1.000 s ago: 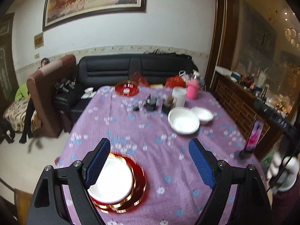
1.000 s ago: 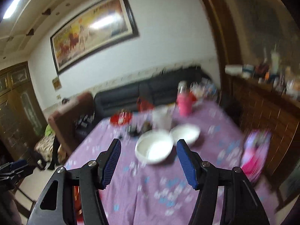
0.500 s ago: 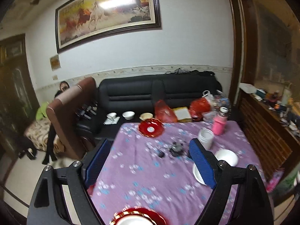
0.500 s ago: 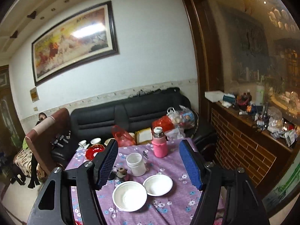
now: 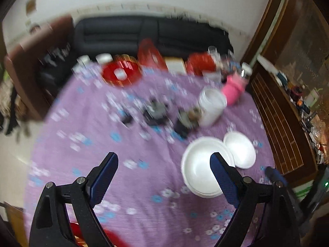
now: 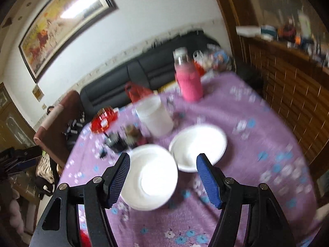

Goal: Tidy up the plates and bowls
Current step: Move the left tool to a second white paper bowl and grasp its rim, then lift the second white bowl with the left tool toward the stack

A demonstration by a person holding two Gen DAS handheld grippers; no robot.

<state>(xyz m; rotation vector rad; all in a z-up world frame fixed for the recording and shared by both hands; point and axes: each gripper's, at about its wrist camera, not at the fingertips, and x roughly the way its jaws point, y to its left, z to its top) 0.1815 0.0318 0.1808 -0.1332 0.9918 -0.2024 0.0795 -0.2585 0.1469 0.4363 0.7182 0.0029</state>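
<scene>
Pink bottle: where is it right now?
The pink bottle stands at the table's far end in the right wrist view, just beyond the white cup and in front of the black sofa.

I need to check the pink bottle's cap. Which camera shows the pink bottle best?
The right wrist view: the pink bottle stands upright, large and near the middle, its clear neck and white cap visible, only slightly blurred. In the left wrist view it is smaller, tilted by the lens and badly smeared.

Both views tipped down, white bowls nearer
</scene>
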